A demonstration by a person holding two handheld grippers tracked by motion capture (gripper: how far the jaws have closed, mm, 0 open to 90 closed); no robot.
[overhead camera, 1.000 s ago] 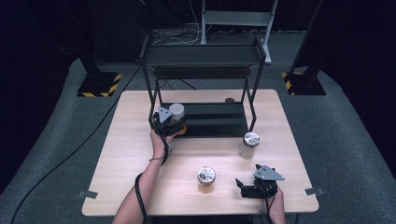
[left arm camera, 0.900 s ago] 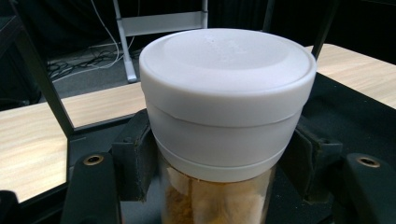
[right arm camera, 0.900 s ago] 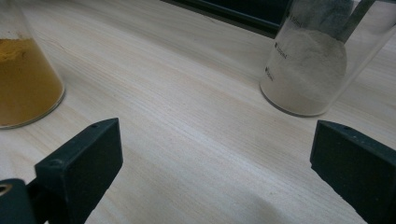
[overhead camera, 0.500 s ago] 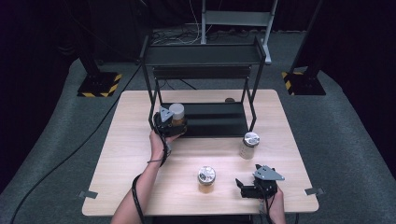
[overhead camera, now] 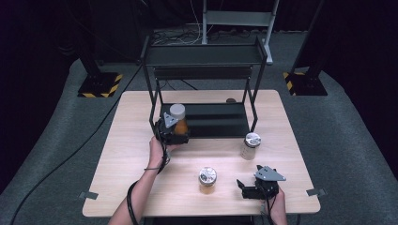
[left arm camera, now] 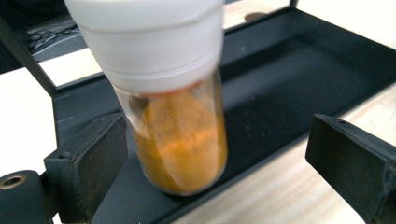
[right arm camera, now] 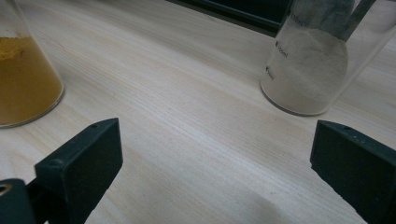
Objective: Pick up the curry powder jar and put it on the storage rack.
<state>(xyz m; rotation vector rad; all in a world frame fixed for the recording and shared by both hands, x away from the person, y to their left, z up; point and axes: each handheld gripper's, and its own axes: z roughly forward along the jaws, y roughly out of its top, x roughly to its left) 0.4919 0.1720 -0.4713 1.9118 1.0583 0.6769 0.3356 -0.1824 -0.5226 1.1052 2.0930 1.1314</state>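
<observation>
Jar [left arm camera: 180, 140] of orange powder stands upright on the lower shelf [overhead camera: 220, 123], at its front left corner, between the left gripper's [overhead camera: 172, 132] jaws. They have just been opening (pads clear of the glass), so backing off toward the table's [overhead camera: 126, 154] near edge looks free.

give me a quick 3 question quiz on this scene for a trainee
1. True or false: the left tool is clamped on the white-capped jar.
2. Multiple choice: where does the white-capped jar stand? A) on the bottom shelf of the black rack B) on the rack's top shelf C) on the floor
3. How many jars stand on the bare table, off the rack?

Key
1. False. Its jaws have just been opening; the jar stands between them, with a clear gap on one side.
2. A
3. Two: one with orange powder, one with white powder. The right tool rests open near them.
</observation>
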